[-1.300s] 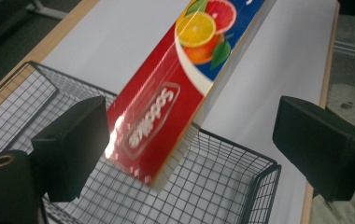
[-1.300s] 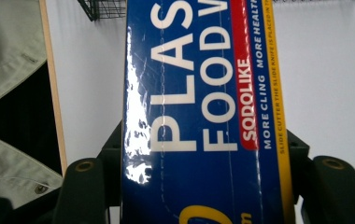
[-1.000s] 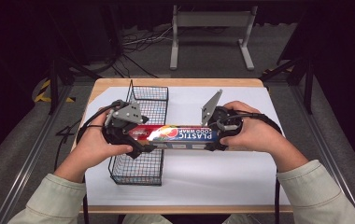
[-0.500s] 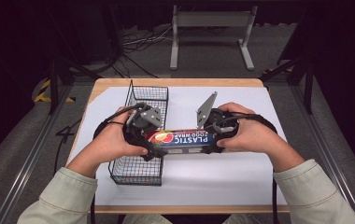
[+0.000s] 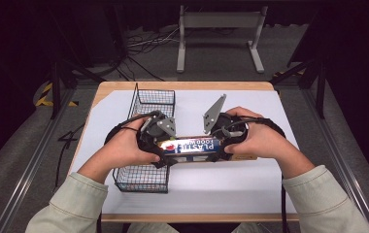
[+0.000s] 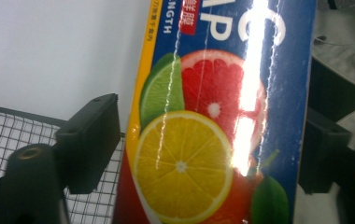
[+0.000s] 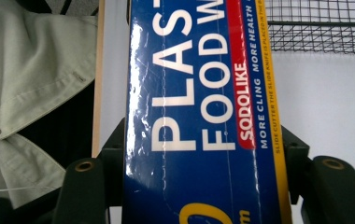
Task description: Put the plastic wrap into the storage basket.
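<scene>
In the middle of the high view the person holds a long blue plastic wrap box [image 5: 192, 145] level between the two tools, above the white table [image 5: 250, 184]. The right gripper [image 5: 220, 148] clamps the box's right end; in the right gripper view both black jaws press against the long edges of the box, with the white lettering running up the frame between them. The left gripper [image 5: 160, 150] is at the box's left end, over the right edge of the wire basket [image 5: 143, 141], which stands left of centre in the high view. Its jaws have just been closing with the box between them. In the left gripper view the left jaw stands a little off the yellow edge of the box, and the right jaw sits at the blue edge; I cannot tell whether it touches. The citrus picture fills the lower centre of that view.
</scene>
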The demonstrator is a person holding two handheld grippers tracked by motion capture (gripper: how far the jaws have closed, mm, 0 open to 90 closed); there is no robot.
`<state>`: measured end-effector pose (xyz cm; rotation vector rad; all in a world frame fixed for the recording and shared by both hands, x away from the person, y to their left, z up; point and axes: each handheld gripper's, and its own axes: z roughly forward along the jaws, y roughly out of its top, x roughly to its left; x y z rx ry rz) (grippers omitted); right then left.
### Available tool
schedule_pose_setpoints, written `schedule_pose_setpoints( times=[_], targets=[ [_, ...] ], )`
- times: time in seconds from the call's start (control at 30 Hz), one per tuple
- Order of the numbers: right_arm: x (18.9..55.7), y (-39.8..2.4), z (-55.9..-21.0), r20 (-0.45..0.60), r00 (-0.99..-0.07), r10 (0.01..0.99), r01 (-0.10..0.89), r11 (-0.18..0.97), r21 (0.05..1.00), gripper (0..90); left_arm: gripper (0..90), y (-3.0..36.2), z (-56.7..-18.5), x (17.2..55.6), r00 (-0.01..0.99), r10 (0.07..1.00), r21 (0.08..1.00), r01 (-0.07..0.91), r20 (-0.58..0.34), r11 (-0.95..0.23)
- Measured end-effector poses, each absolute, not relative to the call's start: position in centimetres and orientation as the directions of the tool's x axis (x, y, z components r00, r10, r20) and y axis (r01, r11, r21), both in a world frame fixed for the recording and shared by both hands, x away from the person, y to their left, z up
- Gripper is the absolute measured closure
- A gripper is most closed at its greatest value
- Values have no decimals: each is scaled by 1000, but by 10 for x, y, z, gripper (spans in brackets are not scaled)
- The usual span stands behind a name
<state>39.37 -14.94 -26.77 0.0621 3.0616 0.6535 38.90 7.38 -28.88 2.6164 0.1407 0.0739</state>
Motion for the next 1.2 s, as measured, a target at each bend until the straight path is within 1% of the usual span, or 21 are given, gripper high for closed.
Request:
schedule_pose_setpoints(
  times=[0.03,0.13,0.2,0.23,0.27,0.3,0.37,0.43,0.6,0.7,0.8,0.9,0.97,1.07,1.1,1.2],
  targets=[
    [393,-149,-268,1,-999,39,36,911,410,402,266,74,-289,389,994,107,500,82,21,-862],
    [394,-149,-268,3,-999,33,31,910,413,402,295,71,-290,389,996,90,497,73,11,-865],
    [394,-148,-268,13,-1000,28,31,911,411,402,320,69,-291,389,998,62,498,56,-4,-865],
    [394,-147,-269,12,-1000,19,22,912,410,402,348,67,-292,389,999,41,495,42,-12,-868],
    [393,-147,-269,8,-1000,14,16,915,403,402,378,66,-293,389,999,44,490,51,-26,-870],
    [393,-147,-269,8,-1000,14,16,915,403,402,389,66,-293,389,999,44,490,51,-26,-870],
    [393,-148,-271,6,-1000,6,8,916,402,402,394,66,-293,389,999,36,494,51,-39,-868],
    [393,-149,-270,14,-1000,1,7,913,408,403,401,65,-291,387,997,52,484,71,-52,-872],
    [394,-151,-271,10,-1000,-21,-14,908,419,400,414,62,-289,385,997,67,473,82,-50,-877],
    [393,-153,-270,-14,-999,-32,-35,906,422,394,416,62,-289,384,997,69,482,76,-32,-873],
    [395,-154,-271,-36,-999,-39,-50,901,430,375,417,61,-289,385,994,96,475,108,-50,-873],
    [397,-159,-268,-51,-999,-3,-27,871,490,336,417,62,-287,387,993,115,469,120,-40,-875],
    [399,-164,-263,-83,-996,15,-32,848,530,299,417,63,-286,387,987,153,465,157,-45,-872],
    [400,-171,-256,-107,-993,55,-17,817,577,283,415,66,-285,388,978,201,454,206,-59,-867],
    [401,-174,-253,-117,-989,90,1,799,601,259,415,68,-285,388,972,224,454,231,-69,-861],
    [403,-185,-241,-162,-972,171,19,742,670,232,415,76,-283,391,957,282,442,284,-73,-851]
  ],
)
